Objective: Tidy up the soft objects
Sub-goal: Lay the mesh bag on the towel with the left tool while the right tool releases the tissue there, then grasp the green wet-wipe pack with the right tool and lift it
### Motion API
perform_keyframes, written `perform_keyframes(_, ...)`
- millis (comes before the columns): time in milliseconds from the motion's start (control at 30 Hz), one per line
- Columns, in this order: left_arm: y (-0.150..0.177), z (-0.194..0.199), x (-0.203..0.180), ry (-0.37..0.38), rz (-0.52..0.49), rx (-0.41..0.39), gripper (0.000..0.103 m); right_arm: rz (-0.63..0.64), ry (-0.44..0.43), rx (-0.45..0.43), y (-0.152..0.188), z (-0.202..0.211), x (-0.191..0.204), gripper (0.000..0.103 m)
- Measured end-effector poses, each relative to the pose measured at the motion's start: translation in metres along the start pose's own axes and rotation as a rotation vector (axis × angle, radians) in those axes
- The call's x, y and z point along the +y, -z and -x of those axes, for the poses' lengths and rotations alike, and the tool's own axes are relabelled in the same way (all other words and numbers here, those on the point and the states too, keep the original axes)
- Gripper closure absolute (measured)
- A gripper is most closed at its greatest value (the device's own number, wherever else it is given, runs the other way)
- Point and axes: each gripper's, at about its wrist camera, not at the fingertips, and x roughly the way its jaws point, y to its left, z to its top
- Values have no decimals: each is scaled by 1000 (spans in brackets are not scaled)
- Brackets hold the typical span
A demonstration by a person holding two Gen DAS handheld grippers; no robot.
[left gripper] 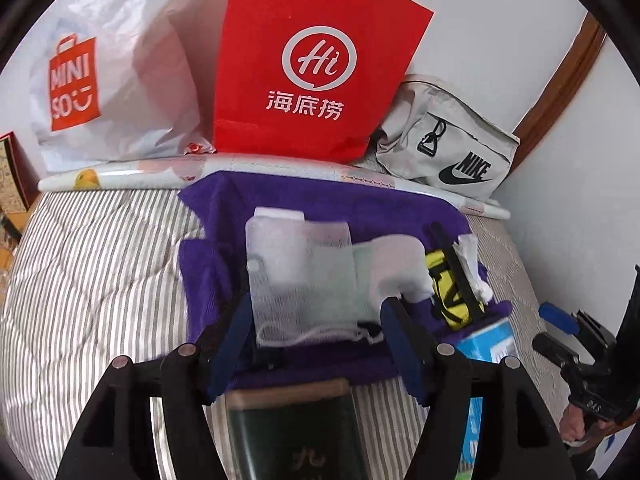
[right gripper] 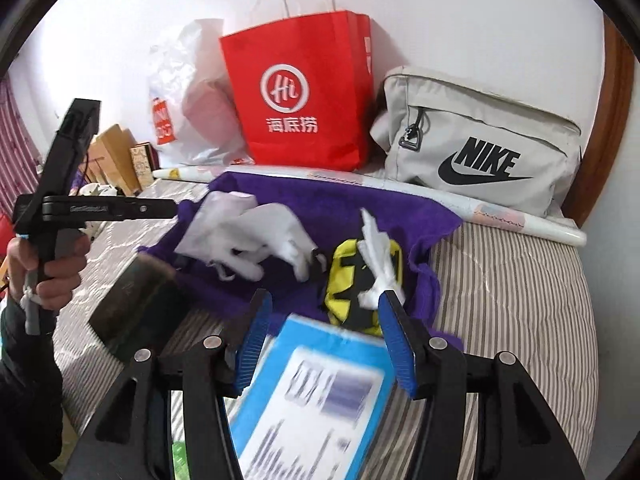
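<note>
Soft pile on purple cloth, both grippers apart

Purple cloth [left gripper: 320, 204], fuzzy and rumpled, lies spread on the striped quilt [left gripper: 100, 264] w/ the soft things heaped on it. I see a white mesh pouch [left gripper: 300, 276], semi-sheer, drawstring at its bottom edge, lying flat over white fabric [left gripper: 396, 264]. Just right of that is a yellow-and-black item [left gripper: 448, 292], shape unclear, w/ a twisted white tissue [left gripper: 472, 268] on top.

My left gripper [left gripper: 316, 344] has blue ribbed pads spread wide, nothing pressed betw. them; the pouch's lower edge shows in the gap. My right gripper [right gripper: 324, 340] also stands apart. Its right pad sits at the tissue [right gripper: 376, 264] tip, but I can't tell if it touches.

Below the left jaws is a dark green box [left gripper: 292, 432], cut off by the frame. A blue-and-white box [right gripper: 316, 400], print blurred, lies under the right jaws.

Behind the cloth lies a long white roll [right gripper: 520, 216]. Beyond it, against the wall: a red paper bag [right gripper: 304, 100] w/ stiff creases, a crinkly white plastic bag [left gripper: 116, 80], and a grey Nike pouch [right gripper: 480, 144], woven w/ a zip pull.
</note>
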Motion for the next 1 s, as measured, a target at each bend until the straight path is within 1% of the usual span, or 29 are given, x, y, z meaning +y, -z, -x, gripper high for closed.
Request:
perform_keyframes(333, 41, 39, -5, 3, 3, -25, 38, -17, -59, -8, 45, 44, 29, 48)
perform_keyframes(533, 67, 56, -8, 9, -4, -29, 38, 7, -113, 5, 76, 61, 49, 48)
perform_keyframes(733, 95, 66, -12, 24, -14, -22, 38, 43, -168, 67, 104, 57, 68, 48)
perform_keyframes(833, 107, 70, -14, 19, -24, -21, 38, 48, -190, 85, 118, 52, 75, 47)
perform_keyframes(900, 114, 73, -15, 9, -33, -22, 38, 50, -192, 99, 126, 47, 78, 43)
perform_keyframes(1000, 125, 75, -15, 2, -49, -21, 38, 76, -168, 120, 137, 36, 85, 42)
